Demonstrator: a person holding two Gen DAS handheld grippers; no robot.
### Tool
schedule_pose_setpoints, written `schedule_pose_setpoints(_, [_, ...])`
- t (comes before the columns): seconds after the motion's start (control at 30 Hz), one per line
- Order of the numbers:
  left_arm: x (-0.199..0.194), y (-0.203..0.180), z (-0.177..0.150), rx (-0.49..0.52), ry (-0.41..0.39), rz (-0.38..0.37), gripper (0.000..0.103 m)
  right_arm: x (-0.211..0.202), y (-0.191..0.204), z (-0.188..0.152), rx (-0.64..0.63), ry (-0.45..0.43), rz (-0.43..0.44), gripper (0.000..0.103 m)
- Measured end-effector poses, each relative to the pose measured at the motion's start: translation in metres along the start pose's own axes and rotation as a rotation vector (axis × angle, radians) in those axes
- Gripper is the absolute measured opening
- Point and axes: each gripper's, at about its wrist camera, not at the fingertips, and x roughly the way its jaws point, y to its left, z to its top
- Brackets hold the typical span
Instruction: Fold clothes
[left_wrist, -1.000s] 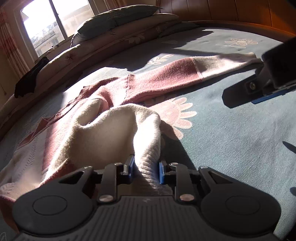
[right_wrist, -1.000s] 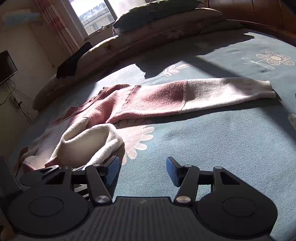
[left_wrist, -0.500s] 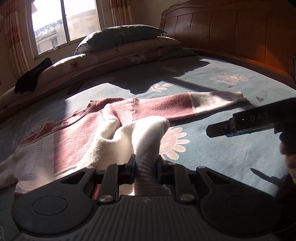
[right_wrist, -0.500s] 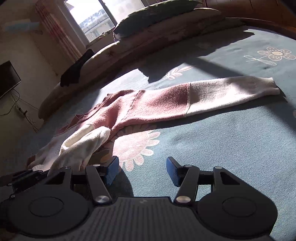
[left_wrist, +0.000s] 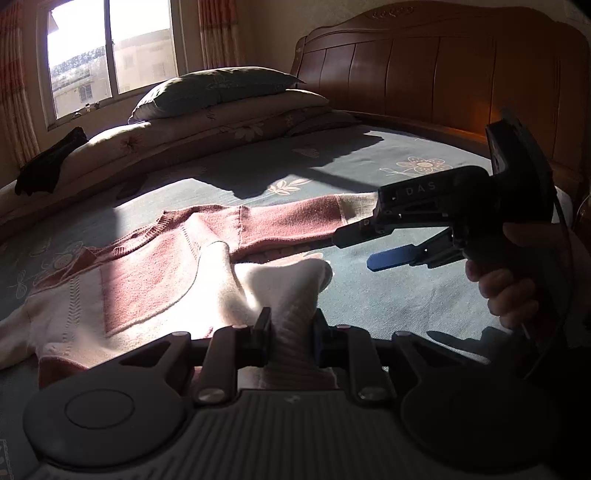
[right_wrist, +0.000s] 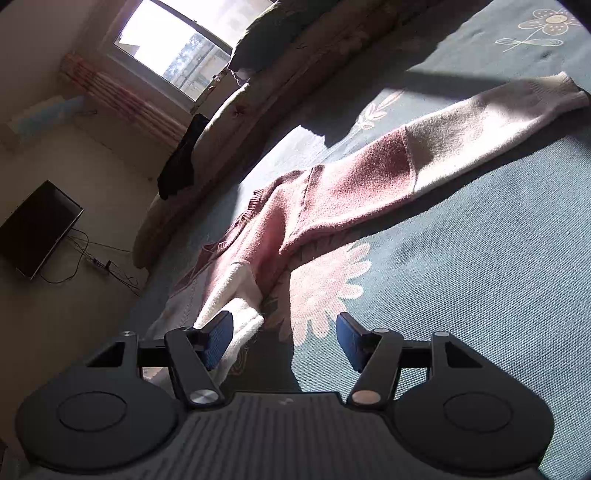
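A pink and cream sweater (left_wrist: 155, 280) lies spread on the blue bedspread (left_wrist: 388, 295). My left gripper (left_wrist: 291, 328) is shut on the cream ribbed cuff (left_wrist: 295, 332) of one sleeve and holds it lifted over the sweater's body. The other sleeve (right_wrist: 480, 122) stretches flat toward the upper right. My right gripper (right_wrist: 284, 339) hovers low over the bedspread with its jaws opening and no cloth between the pads. The lifted cream sleeve (right_wrist: 240, 295) hangs just beyond its left finger. In the left wrist view the right gripper (left_wrist: 352, 251) is held by a hand (left_wrist: 506, 291) to the right of the sleeve.
Stacked pillows (left_wrist: 218, 92) and a rolled quilt (left_wrist: 122, 147) line the far side under a window (left_wrist: 110, 55). A dark garment (left_wrist: 48, 166) lies on the quilt. The wooden headboard (left_wrist: 443, 74) stands at the right. A dark screen (right_wrist: 37, 229) and cables sit on the floor beyond the bed.
My left gripper has risen and drawn the cream sleeve up with it. The right gripper has rolled, tilting its view, and its jaws stand a little wider.
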Motion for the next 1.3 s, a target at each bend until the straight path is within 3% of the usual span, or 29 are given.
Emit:
schedule_pose_setpoints(0.33, [-0.032, 0.036, 0.014, -0.072, -0.118, 0.034, 0.019, 0.047, 0.007, 0.000, 0.133, 0.087, 0.100, 0.068])
schedule_pose_setpoints(0.47, [-0.043, 0.038, 0.020, -0.023, -0.166, 0.053, 0.019, 0.068, 0.009, -0.001, 0.200, 0.121, 0.150, 0.068])
schedule_pose_setpoints(0.67, [-0.024, 0.031, 0.006, 0.021, -0.097, 0.005, 0.022, 0.073, 0.012, -0.001, 0.204, 0.110, 0.126, 0.068])
schedule_pose_setpoints(0.83, [0.013, 0.019, -0.017, 0.017, 0.025, -0.055, 0.027, 0.067, 0.012, 0.002, 0.178, 0.070, 0.062, 0.068])
schedule_pose_setpoints(0.93, [0.028, 0.011, -0.020, 0.039, 0.029, -0.070, 0.027, 0.059, 0.008, 0.006, 0.170, 0.037, 0.038, 0.068])
schedule_pose_setpoints(1.13, [0.055, 0.016, -0.007, 0.004, 0.010, -0.080, 0.044, 0.049, 0.000, 0.010, 0.151, -0.032, -0.008, 0.061])
schedule_pose_setpoints(1.3, [0.072, 0.033, 0.001, -0.032, -0.009, -0.106, 0.065, 0.053, 0.003, 0.008, 0.093, -0.029, -0.041, 0.054])
